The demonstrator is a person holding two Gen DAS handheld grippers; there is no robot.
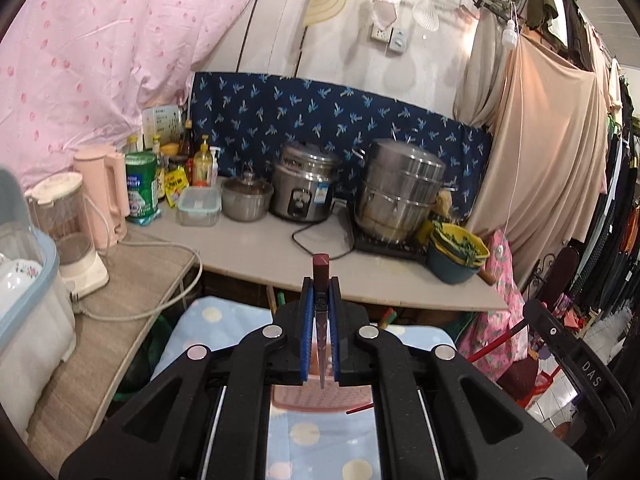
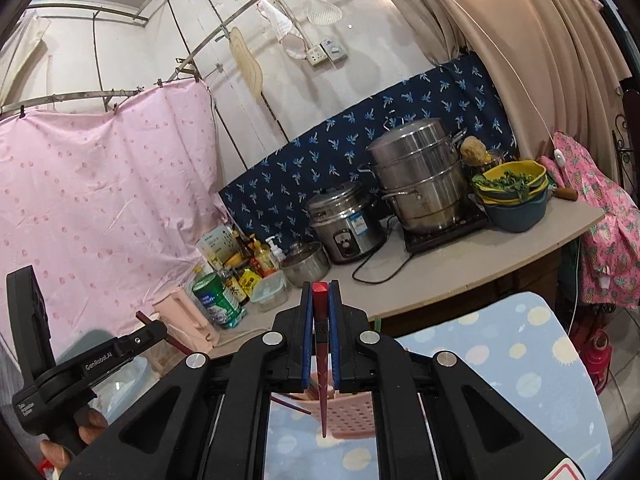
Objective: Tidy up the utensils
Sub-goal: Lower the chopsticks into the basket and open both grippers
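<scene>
While the left gripper (image 1: 321, 300) clamps one chopstick (image 1: 321, 276), the right gripper (image 2: 321, 304) clamps another chopstick (image 2: 320, 312).

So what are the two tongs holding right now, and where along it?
Each is shut on one dark red chopstick. The left tongs and the right tongs both clamp near the thick square end, with the thin tip hanging down towards the camera.

Both my wrist views bright, even indoor light, soft shadows only. Heavy fisheye bending, dark vignette at corners. Glare on the steel steamer pot (image 1: 400, 188) and rice cooker (image 2: 346, 226). Slight motion blur, distant clutter soft.
</scene>
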